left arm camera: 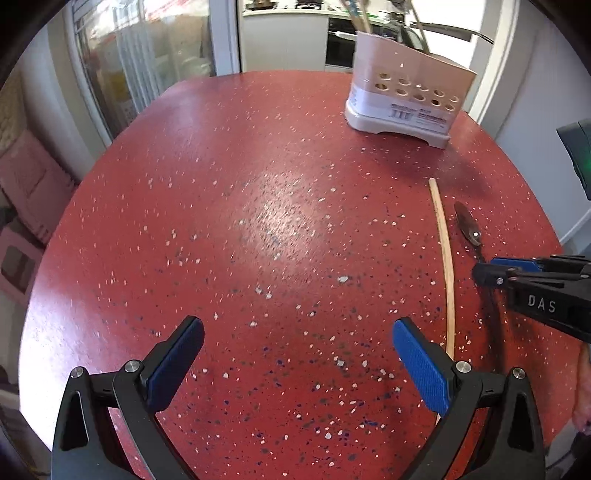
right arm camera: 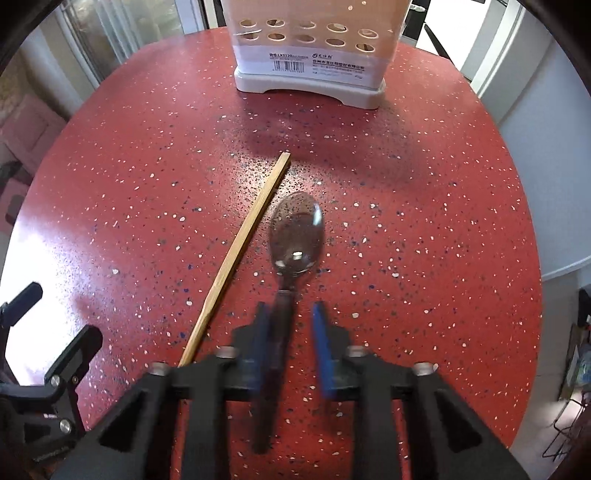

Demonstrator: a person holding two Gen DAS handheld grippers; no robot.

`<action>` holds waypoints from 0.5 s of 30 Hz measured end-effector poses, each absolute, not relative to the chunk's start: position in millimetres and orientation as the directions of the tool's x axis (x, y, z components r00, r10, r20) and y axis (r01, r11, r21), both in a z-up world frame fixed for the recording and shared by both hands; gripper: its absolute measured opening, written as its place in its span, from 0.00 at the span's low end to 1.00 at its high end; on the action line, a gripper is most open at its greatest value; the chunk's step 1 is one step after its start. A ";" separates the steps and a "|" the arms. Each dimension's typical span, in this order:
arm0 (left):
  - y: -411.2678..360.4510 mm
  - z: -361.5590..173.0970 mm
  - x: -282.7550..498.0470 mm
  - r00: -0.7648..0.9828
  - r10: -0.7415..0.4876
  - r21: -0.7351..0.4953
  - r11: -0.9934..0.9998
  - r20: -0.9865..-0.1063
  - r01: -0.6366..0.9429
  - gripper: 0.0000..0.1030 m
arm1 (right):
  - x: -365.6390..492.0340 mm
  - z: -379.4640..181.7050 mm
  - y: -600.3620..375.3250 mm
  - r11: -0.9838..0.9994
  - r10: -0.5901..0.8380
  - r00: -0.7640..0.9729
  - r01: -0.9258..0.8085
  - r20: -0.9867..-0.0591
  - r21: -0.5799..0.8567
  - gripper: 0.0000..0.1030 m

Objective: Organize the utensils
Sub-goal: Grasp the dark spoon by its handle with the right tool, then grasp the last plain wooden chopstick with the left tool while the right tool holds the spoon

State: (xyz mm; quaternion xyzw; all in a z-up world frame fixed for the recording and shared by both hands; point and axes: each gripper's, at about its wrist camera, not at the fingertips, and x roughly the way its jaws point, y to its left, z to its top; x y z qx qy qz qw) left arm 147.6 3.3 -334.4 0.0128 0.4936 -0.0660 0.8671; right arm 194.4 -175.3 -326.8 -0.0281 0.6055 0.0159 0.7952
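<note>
A metal spoon lies on the red speckled table, bowl toward the white utensil holder. My right gripper straddles the spoon's dark handle, jaws partly closed with a gap still showing on the right; its fingers are blurred. A wooden chopstick lies just left of the spoon. In the left wrist view my left gripper is open and empty over bare table, with the chopstick, spoon, right gripper and holder to its right.
The holder holds several utensils that stick out of its top. The table's rounded edge is close on the right. A kitchen doorway lies behind the table.
</note>
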 end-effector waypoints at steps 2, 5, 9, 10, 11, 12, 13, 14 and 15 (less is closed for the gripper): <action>-2.9 -332.2 148.4 0.510 -0.103 -0.033 0.989 -0.854 0.145 1.00 | 193.8 -326.5 -182.3 0.997 0.033 0.272 -0.070 -0.962 0.015 0.12; -13.4 -332.5 152.5 0.505 -0.101 -0.022 0.987 -0.857 0.161 1.00 | 191.2 -325.7 -191.3 0.995 0.088 0.289 -0.071 -0.953 0.070 0.12; -30.5 -337.0 162.0 0.470 -0.139 -0.053 0.980 -0.872 0.191 1.00 | 176.9 -314.6 -216.4 0.989 0.149 0.325 -0.053 -0.934 0.139 0.12; -37.1 -338.7 164.8 0.455 -0.151 -0.061 0.976 -0.878 0.207 1.00 | 175.4 -312.7 -220.1 0.987 0.160 0.328 -0.050 -0.931 0.152 0.12; -43.9 -339.6 167.7 0.441 -0.164 -0.069 0.972 -0.882 0.223 1.00 | 173.5 -310.0 -225.4 0.986 0.169 0.334 -0.043 -0.927 0.164 0.12; -51.1 -340.2 171.4 0.430 -0.174 -0.074 0.968 -0.886 0.239 1.00 | 170.4 -308.3 -230.5 0.984 0.178 0.340 -0.039 -0.924 0.175 0.12; -60.3 -341.2 175.9 0.417 -0.175 -0.068 0.964 -0.892 0.258 1.00 | 168.7 -306.5 -235.1 0.982 0.186 0.345 -0.034 -0.920 0.185 0.12; -67.6 -342.3 178.9 0.409 -0.169 -0.058 0.961 -0.897 0.270 1.00 | 165.8 -305.1 -239.6 0.981 0.191 0.350 -0.031 -0.917 0.193 0.12; -76.6 -343.7 183.1 0.400 -0.161 -0.044 0.957 -0.902 0.286 1.00 | 165.0 -304.0 -242.5 0.980 0.194 0.353 -0.028 -0.915 0.197 0.12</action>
